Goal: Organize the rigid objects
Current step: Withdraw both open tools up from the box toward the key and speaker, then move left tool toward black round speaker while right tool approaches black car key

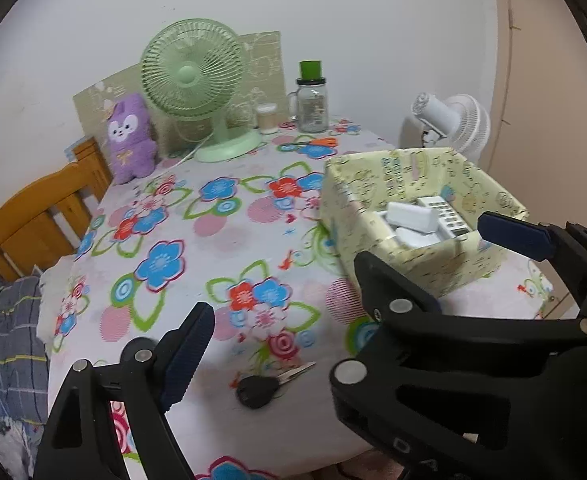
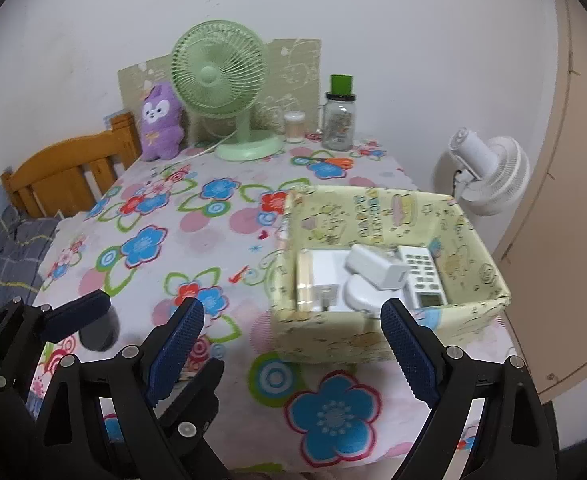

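A black car key (image 1: 261,390) with a silver blade lies on the flowered tablecloth (image 1: 197,240) near the front edge. My left gripper (image 1: 289,332) hovers open just above and behind it, touching nothing. One of its blue pads (image 2: 77,316) shows at the left of the right wrist view, beside a dark blurred thing (image 2: 99,334). A yellow-green patterned box (image 2: 333,336) stands at the right and holds white chargers (image 2: 377,266) and a white remote (image 2: 419,276). My right gripper (image 2: 293,344) is open and empty before the box's near wall. In the left wrist view the right gripper (image 1: 419,240) covers the left gripper's right finger.
At the back stand a green desk fan (image 1: 191,76), a purple plush toy (image 1: 129,136), a small tub (image 1: 267,118) and a glass jar with a green lid (image 1: 312,100). Orange scissors (image 1: 321,143) lie near the jar. A white fan (image 2: 489,168) and a door are right, a wooden headboard (image 1: 41,216) left.
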`<state>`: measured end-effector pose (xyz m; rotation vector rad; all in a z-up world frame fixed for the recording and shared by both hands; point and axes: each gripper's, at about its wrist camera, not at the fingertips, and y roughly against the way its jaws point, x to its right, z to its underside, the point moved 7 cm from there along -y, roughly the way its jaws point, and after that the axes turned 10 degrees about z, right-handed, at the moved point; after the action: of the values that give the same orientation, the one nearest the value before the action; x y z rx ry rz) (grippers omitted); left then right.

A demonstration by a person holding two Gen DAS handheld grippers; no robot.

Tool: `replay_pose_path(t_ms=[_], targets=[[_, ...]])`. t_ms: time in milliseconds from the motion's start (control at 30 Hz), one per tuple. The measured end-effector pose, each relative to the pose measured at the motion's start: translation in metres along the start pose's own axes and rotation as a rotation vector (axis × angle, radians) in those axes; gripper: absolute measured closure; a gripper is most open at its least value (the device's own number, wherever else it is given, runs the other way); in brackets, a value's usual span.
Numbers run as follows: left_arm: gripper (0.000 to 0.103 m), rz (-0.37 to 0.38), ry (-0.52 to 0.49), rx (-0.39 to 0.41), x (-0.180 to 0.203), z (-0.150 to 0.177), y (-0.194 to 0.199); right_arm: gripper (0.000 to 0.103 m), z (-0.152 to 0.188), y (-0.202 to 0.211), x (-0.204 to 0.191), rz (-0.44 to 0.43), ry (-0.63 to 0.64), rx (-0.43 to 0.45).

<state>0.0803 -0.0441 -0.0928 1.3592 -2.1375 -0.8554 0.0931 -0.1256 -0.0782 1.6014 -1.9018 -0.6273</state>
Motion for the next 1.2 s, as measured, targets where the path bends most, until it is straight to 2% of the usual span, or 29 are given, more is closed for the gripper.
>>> replay_pose_path(t_ms=[567,833,1200], targets=[[0.015,-0.069,0.053,-0.038,-0.048,0.038,0.001,0.011,0.023,-0.011,-0.06,-0.072,0.073,-0.037],[0.015,-0.061,0.08,-0.035,-0.067,0.055,-0.005,0.011,0.031,-0.017,-0.083,-0.099,0.115,-0.036],[0.015,-0.08,0.126,-0.083,-0.097,0.081,-0.023,0.011,0.051,-0.034,-0.111,-0.132,0.138,-0.062]])
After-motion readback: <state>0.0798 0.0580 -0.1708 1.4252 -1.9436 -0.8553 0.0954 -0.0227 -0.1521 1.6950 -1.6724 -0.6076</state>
